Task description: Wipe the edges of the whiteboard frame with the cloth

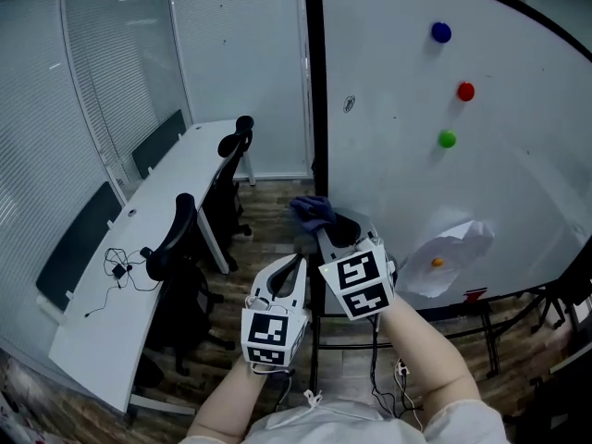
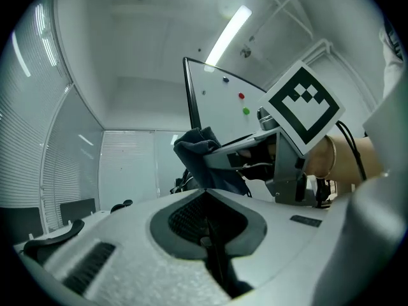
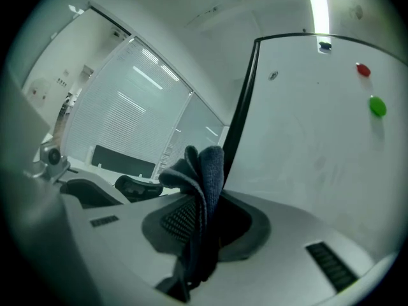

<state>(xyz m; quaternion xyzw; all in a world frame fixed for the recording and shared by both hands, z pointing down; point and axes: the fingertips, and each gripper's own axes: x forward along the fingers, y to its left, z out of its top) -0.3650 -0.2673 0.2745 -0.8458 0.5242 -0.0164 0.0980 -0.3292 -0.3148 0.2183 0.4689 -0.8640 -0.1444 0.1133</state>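
A large whiteboard (image 1: 416, 109) stands on the right, with a black frame edge (image 1: 314, 81) running down its left side. My right gripper (image 1: 326, 228) is shut on a dark blue cloth (image 1: 313, 211), held close to the lower part of that black edge. In the right gripper view the cloth (image 3: 201, 183) bunches up out of the shut jaws, with the frame edge (image 3: 239, 116) just behind it. My left gripper (image 1: 294, 268) hangs lower and to the left, shut and holding nothing. In the left gripper view the cloth (image 2: 197, 148) shows beyond its tips.
Blue (image 1: 441, 32), red (image 1: 465, 91) and green (image 1: 447, 139) magnets sit on the board, and a crumpled white paper (image 1: 450, 252) hangs low on it. A long white desk (image 1: 139, 248) with black office chairs (image 1: 176, 239) stands at the left. The board's stand (image 1: 481, 322) lies below.
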